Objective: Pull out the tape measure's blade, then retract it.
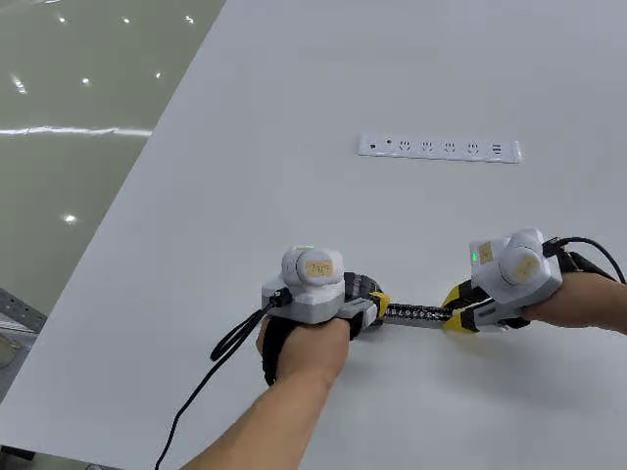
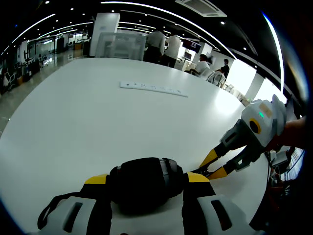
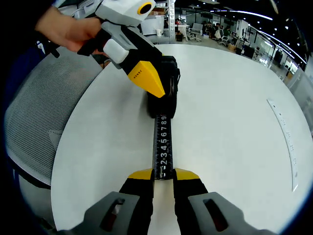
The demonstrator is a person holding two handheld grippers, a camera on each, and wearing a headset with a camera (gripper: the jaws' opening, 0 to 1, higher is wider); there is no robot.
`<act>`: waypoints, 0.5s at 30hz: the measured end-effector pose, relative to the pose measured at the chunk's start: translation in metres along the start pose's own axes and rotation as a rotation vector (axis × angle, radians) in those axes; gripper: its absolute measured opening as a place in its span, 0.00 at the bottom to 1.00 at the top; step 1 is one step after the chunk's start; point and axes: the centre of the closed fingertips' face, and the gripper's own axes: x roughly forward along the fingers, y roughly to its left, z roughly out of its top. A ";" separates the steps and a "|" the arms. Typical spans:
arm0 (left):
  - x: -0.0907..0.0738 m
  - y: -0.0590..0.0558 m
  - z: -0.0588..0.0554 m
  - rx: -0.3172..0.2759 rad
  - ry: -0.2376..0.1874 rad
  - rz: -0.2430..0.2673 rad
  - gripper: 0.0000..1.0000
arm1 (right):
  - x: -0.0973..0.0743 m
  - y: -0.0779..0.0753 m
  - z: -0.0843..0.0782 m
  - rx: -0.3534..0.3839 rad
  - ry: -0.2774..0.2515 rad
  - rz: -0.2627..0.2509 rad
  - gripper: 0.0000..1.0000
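Observation:
A black tape measure case [image 2: 142,183] sits on the white table, clamped between the yellow-tipped jaws of my left gripper [image 2: 145,178]. In the head view the left gripper [image 1: 375,305] is at the lower middle, with the case [image 1: 359,291] in its jaws. A short length of black blade [image 3: 163,144] with white numbers runs from the case [image 3: 164,93] to my right gripper [image 3: 163,174], which is shut on the blade's end. In the head view the blade [image 1: 416,314] spans between both grippers, the right gripper [image 1: 456,319] at its right end.
A white power strip [image 1: 439,148] lies flat on the table farther back, also seen as the power strip [image 2: 153,88]. A grey mesh chair [image 3: 41,117] stands off the table's edge. People stand beyond the far side of the table in the left gripper view.

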 end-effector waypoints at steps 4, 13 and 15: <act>0.000 0.000 0.000 0.000 -0.001 -0.002 0.54 | 0.001 0.001 0.002 0.004 -0.003 0.002 0.11; 0.000 0.000 -0.001 0.002 0.002 -0.004 0.54 | 0.005 -0.001 0.007 -0.008 -0.011 0.005 0.11; 0.000 0.000 -0.001 0.002 0.002 -0.004 0.54 | 0.007 -0.001 0.008 -0.010 -0.012 0.006 0.11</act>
